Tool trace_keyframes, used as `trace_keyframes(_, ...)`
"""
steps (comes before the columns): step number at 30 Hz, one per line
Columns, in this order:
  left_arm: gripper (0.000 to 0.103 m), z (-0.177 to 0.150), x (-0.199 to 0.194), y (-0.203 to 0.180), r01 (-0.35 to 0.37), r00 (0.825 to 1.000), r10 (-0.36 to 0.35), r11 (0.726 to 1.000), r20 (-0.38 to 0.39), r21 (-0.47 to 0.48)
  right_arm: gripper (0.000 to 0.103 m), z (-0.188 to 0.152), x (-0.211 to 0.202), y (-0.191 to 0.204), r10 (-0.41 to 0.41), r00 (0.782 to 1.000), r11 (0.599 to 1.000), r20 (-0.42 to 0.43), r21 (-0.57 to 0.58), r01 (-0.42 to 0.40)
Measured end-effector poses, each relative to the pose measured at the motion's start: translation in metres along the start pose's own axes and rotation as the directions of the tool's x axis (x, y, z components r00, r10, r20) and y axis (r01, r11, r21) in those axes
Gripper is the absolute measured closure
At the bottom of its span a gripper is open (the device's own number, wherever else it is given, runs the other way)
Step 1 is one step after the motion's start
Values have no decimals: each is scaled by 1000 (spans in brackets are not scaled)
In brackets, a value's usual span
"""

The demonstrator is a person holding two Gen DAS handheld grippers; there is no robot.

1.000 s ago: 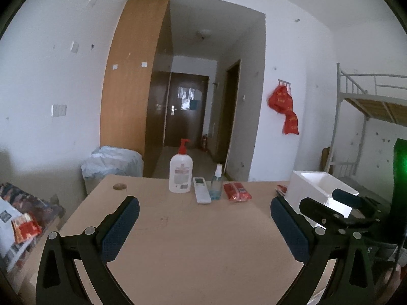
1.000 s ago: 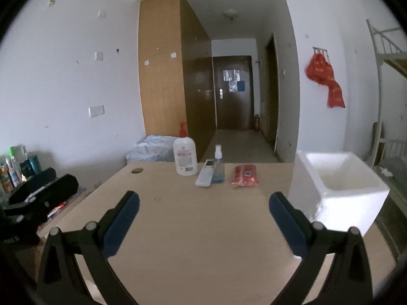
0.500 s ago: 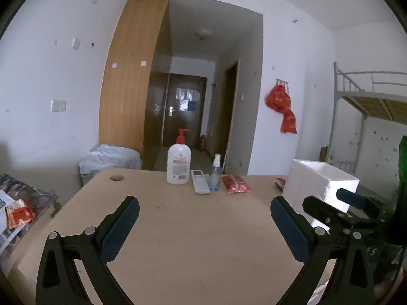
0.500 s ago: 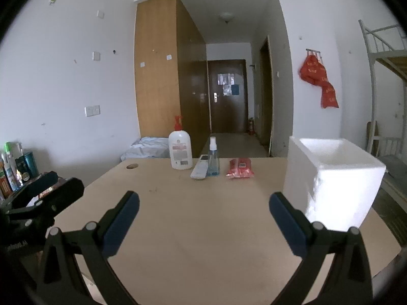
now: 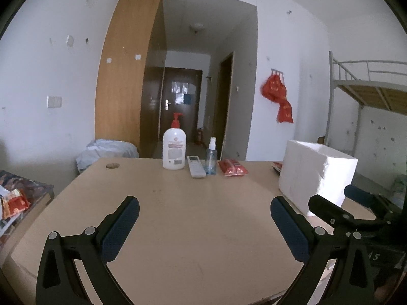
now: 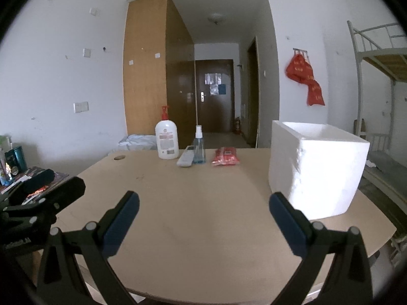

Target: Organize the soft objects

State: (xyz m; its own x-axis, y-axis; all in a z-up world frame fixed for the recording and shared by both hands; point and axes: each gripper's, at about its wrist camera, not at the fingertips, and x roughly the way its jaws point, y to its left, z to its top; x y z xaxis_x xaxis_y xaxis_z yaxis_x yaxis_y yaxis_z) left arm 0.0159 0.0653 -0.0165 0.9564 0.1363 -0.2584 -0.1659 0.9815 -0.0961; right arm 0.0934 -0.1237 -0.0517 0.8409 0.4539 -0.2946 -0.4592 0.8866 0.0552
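Left wrist view: left gripper [image 5: 204, 222] fills the bottom of the frame, blue-padded fingers [image 5: 119, 227] spread wide w/ nothing between them, held over the near part of the light wooden counter [image 5: 203, 203]. Along the counter's far edge, centre frame, stand a white pump bottle w/ red nozzle [image 5: 174, 150], a white remote control [image 5: 195, 169] lying flat just right of it, a small clear blue spray bottle [image 5: 211, 156] beside the remote, then a soft red plastic packet [image 5: 232, 167] lying flat, apart from the spray bottle. White foam box [image 5: 315, 175] sits at centre right on the counter; a second red pack's edge [image 5: 276, 165] peeks out behind its left side. Right gripper [image 5: 356, 209] shows at lower right, in front of the box, fingers apart, empty.

Right wrist view: right gripper [image 6: 203, 219] at frame bottom, fingers [image 6: 288, 225] wide apart, holding nothing. Same row at centre: pump bottle [image 6: 166, 139], remote [image 6: 185, 158], spray bottle [image 6: 199, 147], red packet [image 6: 226, 156]. Foam box [image 6: 315, 162] at right, open top, near the right finger but not touching. Left gripper [image 6: 47, 185] shows at left edge, low; its grip state can't be told from here.
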Motion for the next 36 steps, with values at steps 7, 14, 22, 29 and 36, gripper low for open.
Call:
trace_keyframes(7,0,-1,-8,-2,24,1000,-24,1000,15,-2,0,4,-12,3,-66,998,998,19,-11,66)
trace_keyframes(14,0,-1,-11,-1,40,999,-40,999,9,-22,0,3,-21,-3,-66,997,998,30,-1,66)
trace_keyframes(22,0,-2,-16,-3,44,999,-43,999,17,-19,0,3,-20,-4,-71,997,997,11,-1,71)
trace_keyframes(29,0,-2,-17,-4,51,999,-51,999,16,-16,0,4,-20,-5,-84,996,996,12,-5,85)
trace_keyframes(36,0,-1,-17,-6,54,998,-54,998,16,-12,0,4,-20,-5,-86,996,996,11,-3,87)
